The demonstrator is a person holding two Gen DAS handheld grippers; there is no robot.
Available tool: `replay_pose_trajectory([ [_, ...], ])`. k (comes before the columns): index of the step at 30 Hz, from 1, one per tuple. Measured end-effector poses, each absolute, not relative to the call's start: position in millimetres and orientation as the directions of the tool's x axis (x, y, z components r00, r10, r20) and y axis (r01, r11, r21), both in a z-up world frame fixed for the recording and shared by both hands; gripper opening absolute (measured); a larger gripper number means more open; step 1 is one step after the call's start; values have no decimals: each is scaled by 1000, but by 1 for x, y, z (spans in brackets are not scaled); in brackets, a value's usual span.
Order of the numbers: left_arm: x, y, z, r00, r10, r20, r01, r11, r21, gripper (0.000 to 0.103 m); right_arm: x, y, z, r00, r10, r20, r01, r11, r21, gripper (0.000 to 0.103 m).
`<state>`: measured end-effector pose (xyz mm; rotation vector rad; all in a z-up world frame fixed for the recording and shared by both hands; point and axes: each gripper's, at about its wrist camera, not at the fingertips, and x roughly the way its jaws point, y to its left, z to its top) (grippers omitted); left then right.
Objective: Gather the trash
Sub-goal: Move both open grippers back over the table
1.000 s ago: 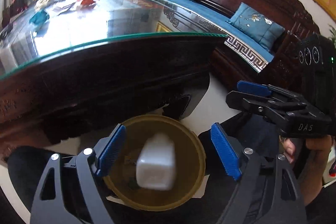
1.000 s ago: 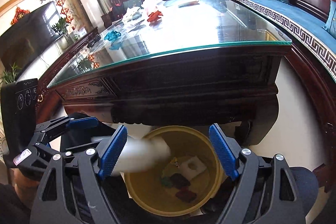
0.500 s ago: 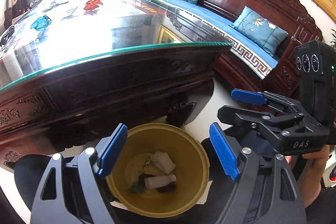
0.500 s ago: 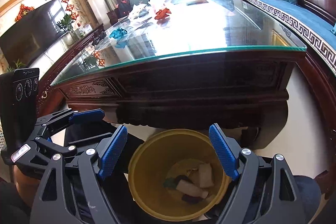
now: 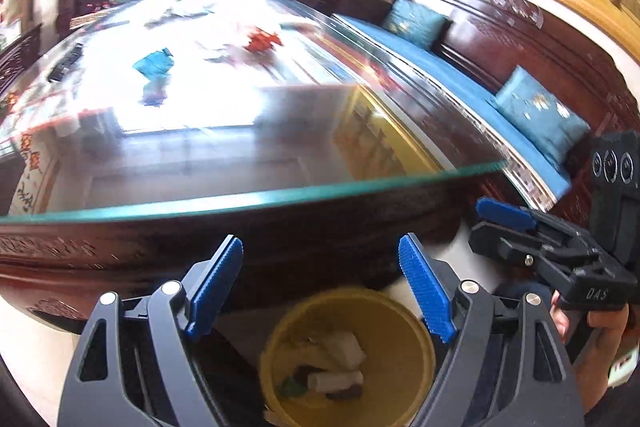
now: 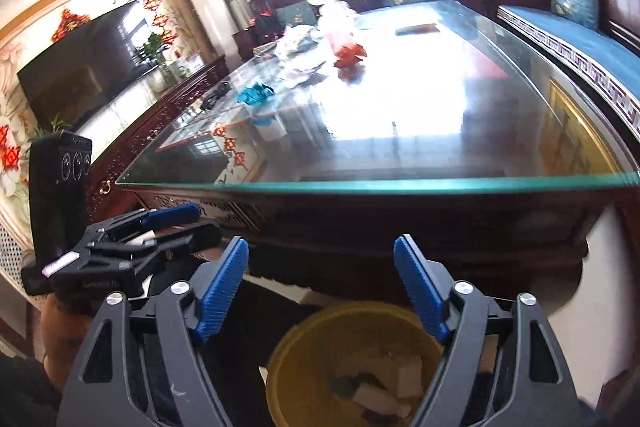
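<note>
Left gripper (image 5: 320,285): you held it wide open, empty, over the yellow bin (image 5: 420,339).
Right gripper (image 6: 320,285): likewise spread, empty.
Remaining trash: teal wrapper (image 6: 254,94) lay far ahead up the glass table (image 6: 440,163), left of centre; your left gripper looked nearer.

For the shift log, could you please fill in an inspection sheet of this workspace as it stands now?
Surface: glass table top, glossy, strong glare.
Job's things: yellow bin on the floor below the table edge, holding white and dark scraps; teal wrapper, red wrapper and white paper pile on the glass.
Clutter: dark flat item at the far end.
Grippers: left gripper and right gripper both open, empty, above the bin.
Cables: nothing seen.
Surroundings: blue-cushioned bench, television.
</note>
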<state>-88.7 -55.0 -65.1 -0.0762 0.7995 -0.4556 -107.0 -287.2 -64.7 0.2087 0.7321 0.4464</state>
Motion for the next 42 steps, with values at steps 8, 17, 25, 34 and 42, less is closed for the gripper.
replay_pose_trajectory([
  [8, -26, -20, -35, 697, -311, -647, 249, 950, -188, 81, -39, -264, -43, 654, 492, -574, -342, 870, 355, 73],
  [17, 61, -1, -24, 734, -200, -649, 168, 979, -111, 81, 27, -249, -33, 636, 524, -567, -356, 851, 386, 73],
  [25, 143, 12, -49, 696, -143, -704, 106, 990, -95, 81, 64, -235, -39, 599, 534, -597, -383, 846, 372, 73],
  [34, 176, 14, -60, 673, -153, -724, 104, 988, -112, 81, 102, -228, -48, 577, 531, -620, -386, 847, 366, 73],
  [42, 190, 11, -71, 621, -185, -762, 111, 983, -148, 44, 126, -226, -46, 573, 526, -628, -386, 850, 359, 73],
])
